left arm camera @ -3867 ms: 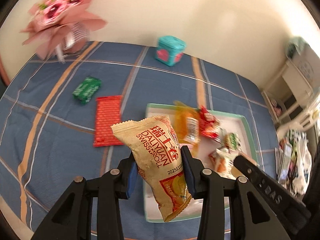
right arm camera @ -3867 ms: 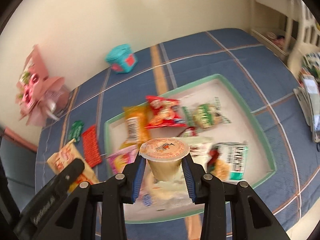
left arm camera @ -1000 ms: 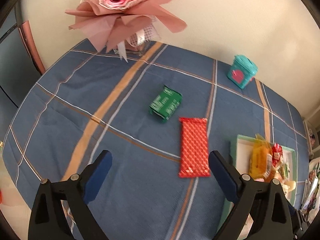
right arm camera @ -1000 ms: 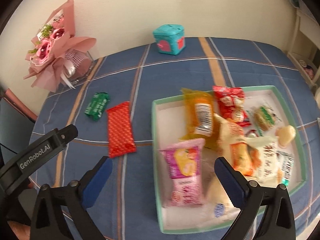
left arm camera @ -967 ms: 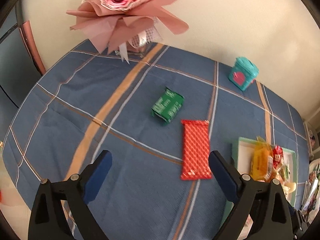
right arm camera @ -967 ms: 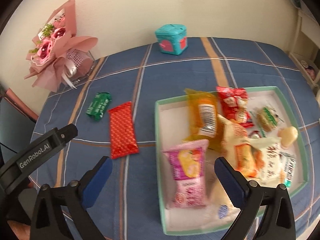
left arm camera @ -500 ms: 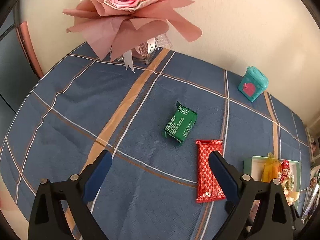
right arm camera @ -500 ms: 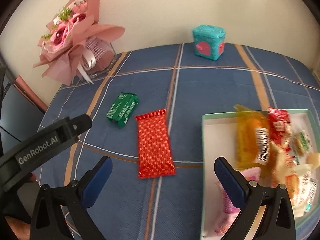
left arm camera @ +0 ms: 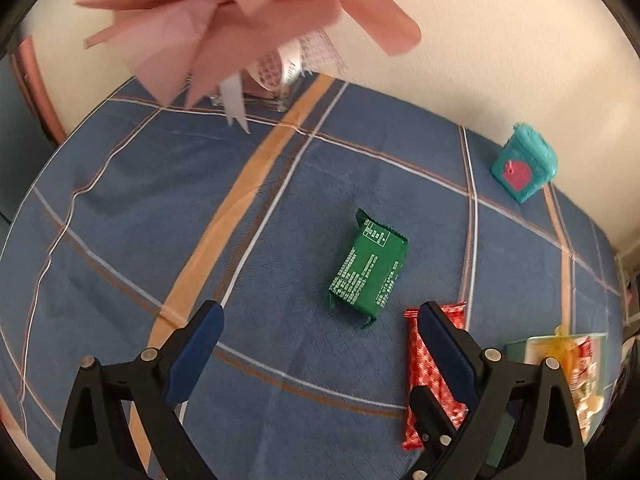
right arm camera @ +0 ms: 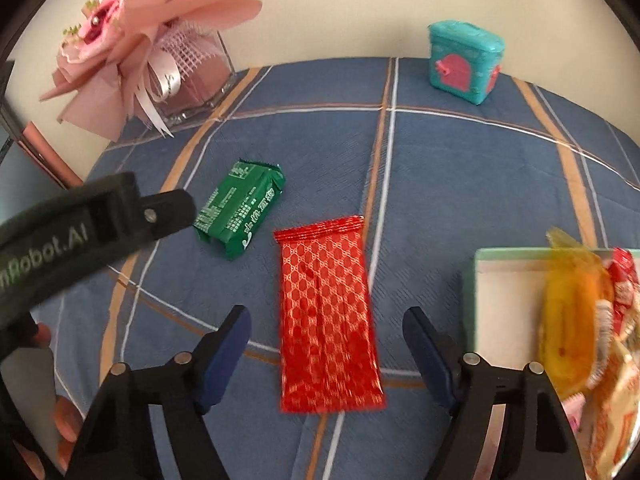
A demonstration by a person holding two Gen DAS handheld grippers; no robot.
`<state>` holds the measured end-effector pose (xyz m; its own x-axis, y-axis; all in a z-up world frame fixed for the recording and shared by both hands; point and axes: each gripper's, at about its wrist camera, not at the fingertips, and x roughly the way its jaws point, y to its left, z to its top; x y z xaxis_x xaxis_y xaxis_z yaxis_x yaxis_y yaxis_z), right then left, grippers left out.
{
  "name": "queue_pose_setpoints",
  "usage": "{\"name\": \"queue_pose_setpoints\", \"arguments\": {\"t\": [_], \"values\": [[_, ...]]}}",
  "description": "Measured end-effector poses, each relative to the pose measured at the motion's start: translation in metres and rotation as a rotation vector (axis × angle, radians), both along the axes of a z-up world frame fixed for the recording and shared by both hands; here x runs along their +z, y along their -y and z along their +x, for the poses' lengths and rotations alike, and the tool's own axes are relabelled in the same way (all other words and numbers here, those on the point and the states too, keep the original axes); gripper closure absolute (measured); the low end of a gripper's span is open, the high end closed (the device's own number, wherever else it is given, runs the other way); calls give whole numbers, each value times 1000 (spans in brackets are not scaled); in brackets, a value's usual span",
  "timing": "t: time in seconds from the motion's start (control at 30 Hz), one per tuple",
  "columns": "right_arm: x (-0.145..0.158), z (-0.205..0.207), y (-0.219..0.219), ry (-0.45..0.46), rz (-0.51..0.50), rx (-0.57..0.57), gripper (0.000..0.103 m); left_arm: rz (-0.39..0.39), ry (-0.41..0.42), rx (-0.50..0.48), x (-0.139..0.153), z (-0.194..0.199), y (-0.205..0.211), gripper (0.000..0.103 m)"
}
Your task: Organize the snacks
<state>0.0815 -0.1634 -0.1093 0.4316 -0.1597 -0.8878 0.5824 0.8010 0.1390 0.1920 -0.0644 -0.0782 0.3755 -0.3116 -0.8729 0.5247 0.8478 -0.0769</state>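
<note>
1. Two snacks lie outside the tray, and both grippers are empty with their jaws spread wide. The right gripper (right arm camera: 324, 336) frames the red wafer pack (right arm camera: 328, 316) at lower centre of its view; whether the tips touch the cloth cannot be told.
2. The left gripper (left arm camera: 320, 334) hangs at the bottom of its own view, and the green packet (left arm camera: 368, 268) sits just above the gap between its jaws, a little right of centre.
3. For the red pack, I judge the best grip is across its narrow width near the middle, jaws kept square to its long sides so the slick foil does not twist out.
4. For the green packet, turn the left jaws to match its diagonal lie and close on the long flanks, not the crimped ends.
5. Lower until the tips are almost on the blue checked surface (right arm camera: 460, 168); pressing harder risks bunching the cloth into the grip.
6. The tray (right arm camera: 500, 256) at the right edge is already crowded with snacks, so each pack wants a bare patch near its left wall.
7. Steer clear of the bouquet (right arm camera: 132, 20) at upper left and the teal box (right arm camera: 464, 64) at upper right.
</note>
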Motion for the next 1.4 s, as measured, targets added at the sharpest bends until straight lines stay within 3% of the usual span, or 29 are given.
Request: {"name": "queue_pose_setpoints", "arguments": {"t": [0.2,0.33,0.47,0.8,1.03,1.4], "values": [[-19,16,4,-56,-60,21,27,5,-9,-42,-17,9,15,6],[-18,19,12,-71,-91,8,43,9,-7,-66,-27,11,29,6],[-16,17,23,-65,-93,-19,49,38,2,-96,-39,12,47,7],[-15,14,28,-56,-97,-29,52,52,13,-104,-47,12,60,61],[-7,6,26,-62,-70,-24,55,21,-16,-45,-35,7,41,62],[50,-27,-1,-4,-73,-29,55,-31,-22,-11,17,-33,14,62]]}}
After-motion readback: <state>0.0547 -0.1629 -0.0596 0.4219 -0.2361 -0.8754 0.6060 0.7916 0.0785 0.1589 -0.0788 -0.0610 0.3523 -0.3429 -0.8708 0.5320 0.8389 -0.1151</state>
